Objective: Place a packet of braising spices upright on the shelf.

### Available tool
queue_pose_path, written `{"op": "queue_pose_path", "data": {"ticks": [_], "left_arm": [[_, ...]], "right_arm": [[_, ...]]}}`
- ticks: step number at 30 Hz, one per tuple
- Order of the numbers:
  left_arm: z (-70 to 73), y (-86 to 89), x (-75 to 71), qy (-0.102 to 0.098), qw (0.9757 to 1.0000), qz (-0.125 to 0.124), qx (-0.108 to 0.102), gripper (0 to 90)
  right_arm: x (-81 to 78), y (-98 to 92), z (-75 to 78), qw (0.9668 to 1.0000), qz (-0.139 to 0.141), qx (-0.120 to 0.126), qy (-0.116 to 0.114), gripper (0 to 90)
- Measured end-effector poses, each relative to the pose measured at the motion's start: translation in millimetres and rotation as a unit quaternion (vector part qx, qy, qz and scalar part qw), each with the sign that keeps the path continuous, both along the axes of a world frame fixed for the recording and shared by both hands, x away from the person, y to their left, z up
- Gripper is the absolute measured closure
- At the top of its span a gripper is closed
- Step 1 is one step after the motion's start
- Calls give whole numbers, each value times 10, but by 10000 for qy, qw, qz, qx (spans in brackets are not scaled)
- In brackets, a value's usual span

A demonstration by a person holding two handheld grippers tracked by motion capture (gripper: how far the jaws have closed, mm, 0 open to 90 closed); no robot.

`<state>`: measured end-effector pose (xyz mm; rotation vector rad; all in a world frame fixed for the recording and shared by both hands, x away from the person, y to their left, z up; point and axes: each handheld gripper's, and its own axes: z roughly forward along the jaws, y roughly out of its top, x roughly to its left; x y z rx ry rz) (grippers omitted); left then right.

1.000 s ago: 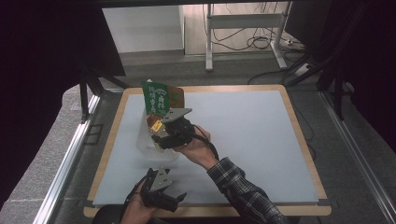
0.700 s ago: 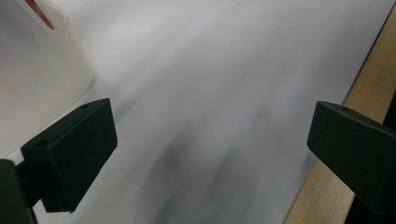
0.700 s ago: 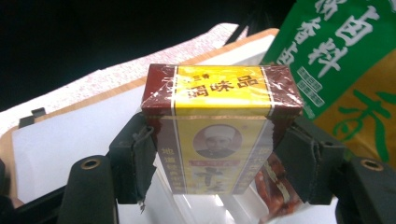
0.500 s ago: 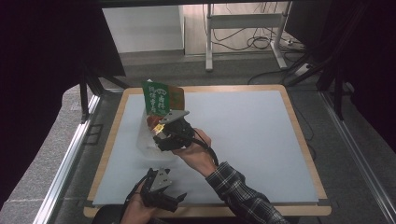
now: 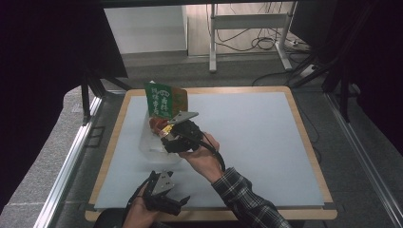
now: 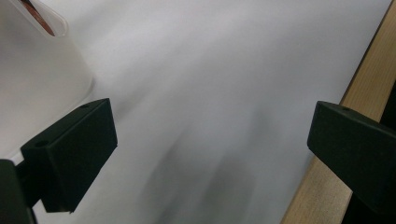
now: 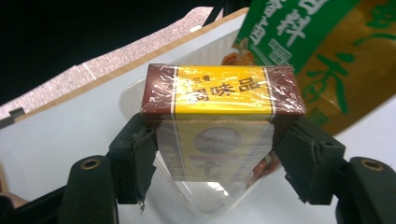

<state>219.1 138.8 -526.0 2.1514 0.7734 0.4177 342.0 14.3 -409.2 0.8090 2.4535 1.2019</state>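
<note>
My right gripper (image 7: 222,156) is shut on a yellow and brown box (image 7: 219,107) wrapped in clear film, with its pads pressing on the box's two sides. In the high view the right gripper (image 5: 170,137) holds the box (image 5: 164,131) just above a clear plastic container (image 5: 151,151) at the mat's left. A green and orange bag (image 5: 166,100) stands upright right behind it. My left gripper (image 5: 164,192) rests near the table's front edge with its jaws wide apart. In its own view the left gripper (image 6: 210,154) has nothing between its fingers.
A white mat (image 5: 247,137) covers the table inside a wooden border (image 5: 311,137). The clear container (image 6: 37,74) sits just beyond my left jaw, and the wooden edge (image 6: 327,186) runs under the other one. A dark floor, metal stand legs (image 5: 212,42) and cables lie past the table.
</note>
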Motion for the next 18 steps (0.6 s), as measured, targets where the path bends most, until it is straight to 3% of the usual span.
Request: {"op": "queue_pose_path", "data": {"ticks": [7,18], "left_arm": [[2,-4,3,1,10000,-7,-5,12],[8,4,4,-7,10000,-24,-4,12]], "right_arm": [[-7,-87,-27,9998,-170,17,79,321],[61,91,-304,9997,-160,-1,190,320]]}}
